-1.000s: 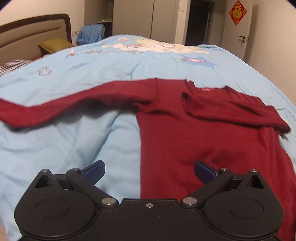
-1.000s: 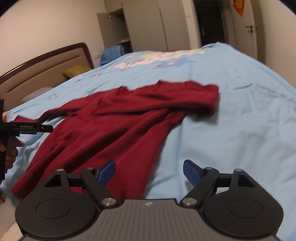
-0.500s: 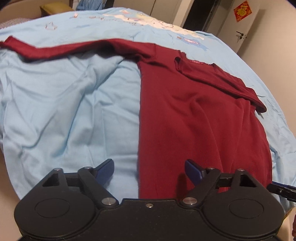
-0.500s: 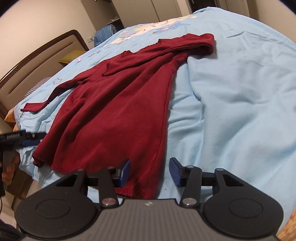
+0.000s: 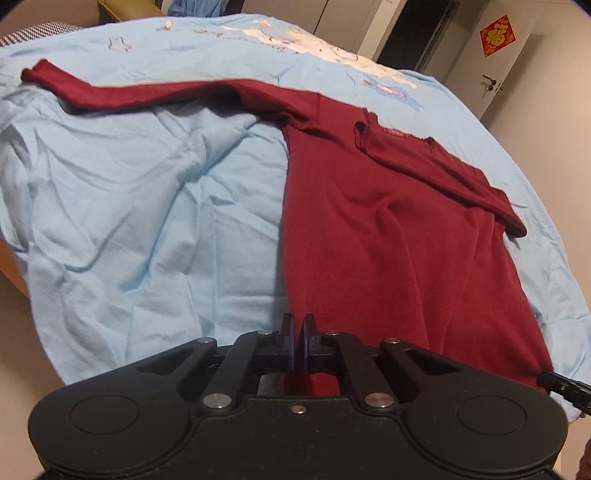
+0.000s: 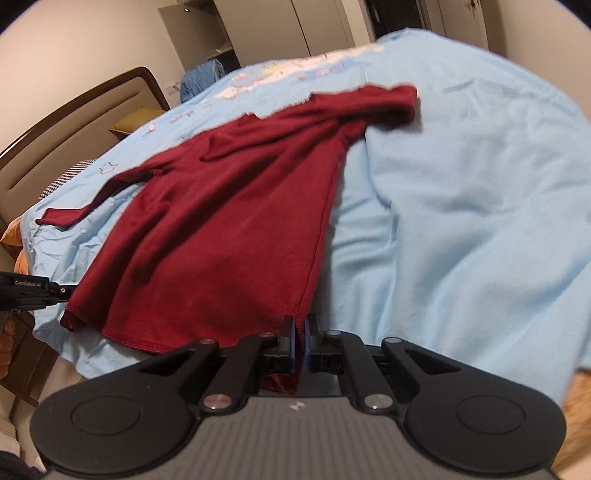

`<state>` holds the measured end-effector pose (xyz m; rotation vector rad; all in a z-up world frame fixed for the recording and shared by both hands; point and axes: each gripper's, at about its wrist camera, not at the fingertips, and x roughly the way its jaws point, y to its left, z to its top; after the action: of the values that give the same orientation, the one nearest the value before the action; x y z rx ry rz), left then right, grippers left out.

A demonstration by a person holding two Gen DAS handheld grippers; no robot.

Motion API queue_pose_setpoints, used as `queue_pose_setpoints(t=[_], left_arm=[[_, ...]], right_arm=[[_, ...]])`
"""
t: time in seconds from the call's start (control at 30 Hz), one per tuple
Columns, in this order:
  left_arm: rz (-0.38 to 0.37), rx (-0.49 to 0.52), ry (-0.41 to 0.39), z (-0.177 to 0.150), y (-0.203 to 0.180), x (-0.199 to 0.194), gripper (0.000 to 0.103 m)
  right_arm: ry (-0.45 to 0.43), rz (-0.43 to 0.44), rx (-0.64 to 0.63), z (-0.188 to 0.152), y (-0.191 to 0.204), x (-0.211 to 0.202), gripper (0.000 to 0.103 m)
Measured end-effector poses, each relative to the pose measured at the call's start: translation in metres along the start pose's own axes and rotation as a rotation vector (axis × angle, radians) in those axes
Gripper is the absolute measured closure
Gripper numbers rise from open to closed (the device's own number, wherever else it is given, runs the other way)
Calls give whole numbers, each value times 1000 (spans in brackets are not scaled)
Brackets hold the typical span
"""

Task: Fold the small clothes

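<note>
A dark red long-sleeved shirt [image 5: 388, 229] lies front up on the light blue bed sheet [image 5: 129, 206]. One sleeve stretches out to the left; the other is folded across the chest. My left gripper [image 5: 298, 325] is shut on the shirt's bottom hem at its left corner. My right gripper [image 6: 300, 326] is shut on the hem at the right corner of the shirt [image 6: 221, 236]. The left gripper's tip also shows in the right wrist view [image 6: 55, 293] at the hem's far corner.
The bed's near edge runs just below both grippers. A brown headboard [image 6: 74, 110] and pillows stand at the left. Wardrobe doors [image 6: 325, 26] and a door with a red decoration [image 5: 496, 35] lie beyond the bed.
Both grippers have moved down to the shirt's bottom hem and shut on it, one at each corner. A second ago both were open above the shirt.
</note>
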<state>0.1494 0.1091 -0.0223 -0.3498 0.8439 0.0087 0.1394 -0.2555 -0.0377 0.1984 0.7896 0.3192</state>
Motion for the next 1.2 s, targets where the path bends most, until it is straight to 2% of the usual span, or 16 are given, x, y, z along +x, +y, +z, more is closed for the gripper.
queue_pose_setpoints(t=[0.2,0.37,0.5,0.7,0.77,0.8,0.87,0.93,0.97,1.03,1.13,1.2], left_arm=[[12,22,-58,1,-3,-38,101],[-2,20,-13,-11,2,-45,101],[-11,-22,7,-20,12,-31,99],[4,-61,0,-10,26,-26,82],[14,-85,-14,-4,33,-27,65],[23,-100,-27,0,38,-27,61],[54,-132,-63,12,50,-28,45],[96,-160,-112,29,65,-29,35],[121,-171,-143,39,73,-29,29],[181,-196,-204,62,90,-27,23],[239,-259,-314,97,118,-24,7],[256,-298,-370,120,134,-20,6]], right_arm=[[-31,-24,-51,10,1,-46,99],[-4,-69,-109,12,1,-72,99],[31,-97,-131,8,-4,-66,99],[66,-92,-107,2,-16,-43,95],[71,-96,-105,2,-18,-38,93],[73,-100,-104,1,-19,-36,91],[75,-113,-98,2,-21,-33,84],[63,-123,-85,4,-23,-33,66],[52,-126,-83,5,-23,-33,62],[19,-135,-87,10,-21,-34,44],[-27,-132,-80,20,-19,-32,29],[-50,-125,-78,27,-17,-29,18]])
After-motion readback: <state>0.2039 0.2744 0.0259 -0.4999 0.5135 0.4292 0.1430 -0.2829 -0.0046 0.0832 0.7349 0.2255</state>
